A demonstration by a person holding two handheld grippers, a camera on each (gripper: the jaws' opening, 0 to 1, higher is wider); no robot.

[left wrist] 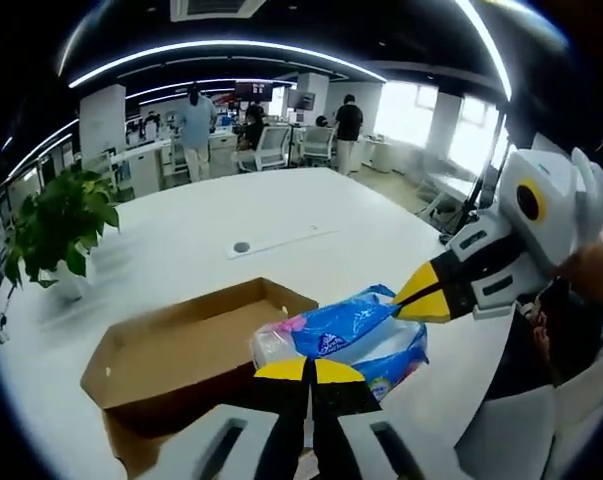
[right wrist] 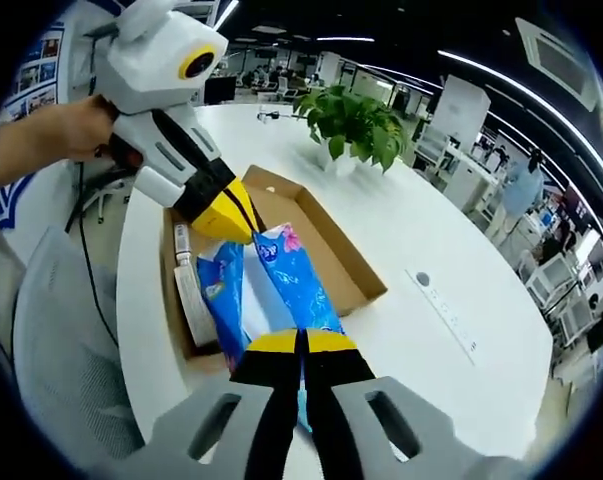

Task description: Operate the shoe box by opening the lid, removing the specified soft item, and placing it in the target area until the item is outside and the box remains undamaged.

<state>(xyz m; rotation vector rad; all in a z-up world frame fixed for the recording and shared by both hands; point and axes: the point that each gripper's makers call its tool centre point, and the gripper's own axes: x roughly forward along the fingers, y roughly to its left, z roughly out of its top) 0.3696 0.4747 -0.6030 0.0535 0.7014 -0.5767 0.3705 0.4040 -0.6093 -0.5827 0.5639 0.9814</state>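
A soft pack of tissues in blue printed plastic (left wrist: 351, 335) hangs between both grippers, beside the right end of the open brown shoe box (left wrist: 171, 345). My left gripper (left wrist: 309, 372) is shut on the pack's near end. My right gripper (left wrist: 421, 298) comes in from the right, shut on the other end. In the right gripper view the pack (right wrist: 286, 285) stretches over the box's near side (right wrist: 331, 250). There the right gripper (right wrist: 299, 343) pinches its near end and the left gripper (right wrist: 231, 225) pinches the far end. The box's inside is mostly bare cardboard.
The box lies on a large white table (left wrist: 281, 215) with a round cable port (left wrist: 241, 246). A potted plant (left wrist: 61, 225) stands at the table's left, also seen beyond the box (right wrist: 356, 120). A grey chair (right wrist: 51, 330) sits by the table edge. People stand far back.
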